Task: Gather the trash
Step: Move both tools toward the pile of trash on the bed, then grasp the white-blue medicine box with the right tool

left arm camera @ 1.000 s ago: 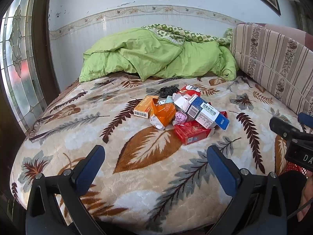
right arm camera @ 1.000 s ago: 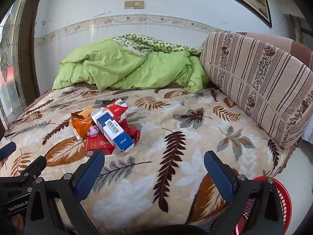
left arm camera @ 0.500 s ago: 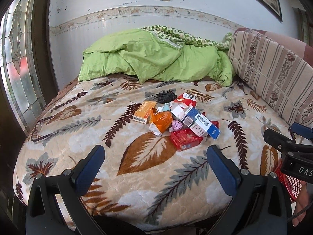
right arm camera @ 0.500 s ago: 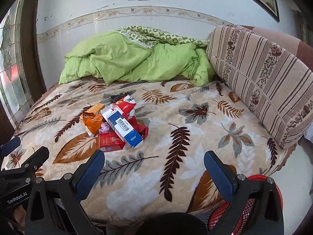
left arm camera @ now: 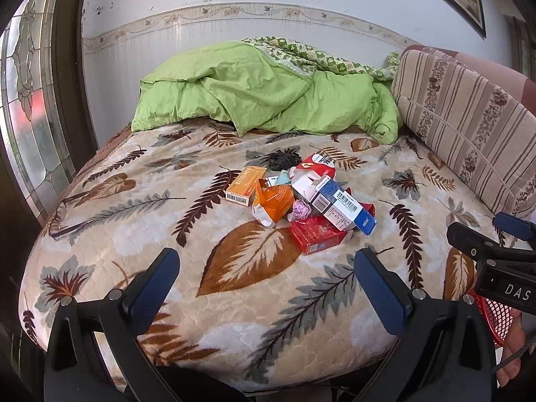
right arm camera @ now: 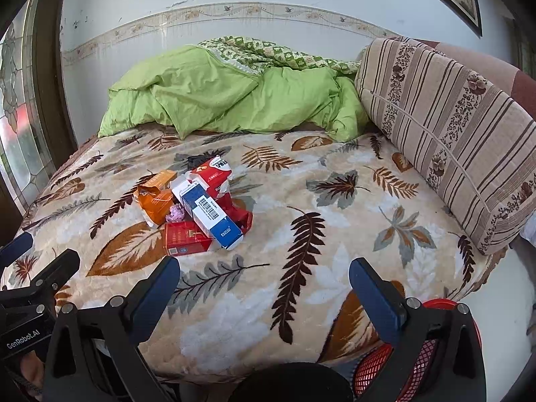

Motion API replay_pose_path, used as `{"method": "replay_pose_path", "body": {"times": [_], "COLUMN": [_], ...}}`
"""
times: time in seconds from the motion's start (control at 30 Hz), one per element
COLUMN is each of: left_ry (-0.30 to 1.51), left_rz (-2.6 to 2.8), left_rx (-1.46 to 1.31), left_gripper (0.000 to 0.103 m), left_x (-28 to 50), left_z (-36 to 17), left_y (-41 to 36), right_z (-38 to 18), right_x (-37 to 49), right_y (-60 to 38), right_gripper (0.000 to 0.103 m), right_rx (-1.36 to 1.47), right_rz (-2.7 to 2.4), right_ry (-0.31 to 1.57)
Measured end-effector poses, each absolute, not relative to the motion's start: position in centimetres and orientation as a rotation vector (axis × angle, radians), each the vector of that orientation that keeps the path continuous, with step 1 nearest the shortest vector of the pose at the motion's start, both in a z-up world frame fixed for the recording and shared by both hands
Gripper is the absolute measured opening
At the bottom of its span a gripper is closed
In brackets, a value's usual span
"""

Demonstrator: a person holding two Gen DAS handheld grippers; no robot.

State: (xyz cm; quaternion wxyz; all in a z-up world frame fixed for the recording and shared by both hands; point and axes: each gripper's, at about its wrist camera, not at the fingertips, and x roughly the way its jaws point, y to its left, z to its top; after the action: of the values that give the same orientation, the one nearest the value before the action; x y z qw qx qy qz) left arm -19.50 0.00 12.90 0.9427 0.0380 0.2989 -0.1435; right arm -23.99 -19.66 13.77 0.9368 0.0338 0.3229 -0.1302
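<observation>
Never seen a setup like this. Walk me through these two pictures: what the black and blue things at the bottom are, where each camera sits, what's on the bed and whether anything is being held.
No robot arm here: a person carries a hand-held two-finger gripper in each hand, each with a wide-angle camera looking along its fingers. The left gripper fills the bottom of the left view; the right gripper fills the right view. Both are open and hold nothing. On the leaf-patterned blanket lies a pile of trash: red, orange and blue-and-white cartons, an orange packet and a small pink wrapper. Behind it is a green quilt; a striped cushion stands on the right. A red mesh basket sits beside the bed.
</observation>
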Motion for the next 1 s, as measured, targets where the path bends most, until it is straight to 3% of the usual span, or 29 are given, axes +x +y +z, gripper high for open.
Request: {"method": "replay_pose_path", "body": {"times": [0.8, 0.9, 1.0], "left_ry": [0.654, 0.675, 0.705], "left_rz": [-0.303, -0.311, -0.341], "left_rx": [0.069, 0.069, 0.058], "left_gripper": [0.103, 0.103, 0.103], "left_x": [-19.0, -18.5, -17.7], "left_z": [11.3, 11.0, 10.6], "left_y": [-0.6, -0.5, -0.3], "right_z": [12.7, 12.7, 12.7], "right_x": [-23.2, -22.7, -21.6], "right_y": [-19.9, -20.1, -20.7], "right_gripper": [0.102, 0.099, 0.088], "right_rx": [0.070, 0.077, 0.117], "right_rz": [-0.260, -0.209, -0.079], "right_ry": [0.692, 0.693, 0.702]}}
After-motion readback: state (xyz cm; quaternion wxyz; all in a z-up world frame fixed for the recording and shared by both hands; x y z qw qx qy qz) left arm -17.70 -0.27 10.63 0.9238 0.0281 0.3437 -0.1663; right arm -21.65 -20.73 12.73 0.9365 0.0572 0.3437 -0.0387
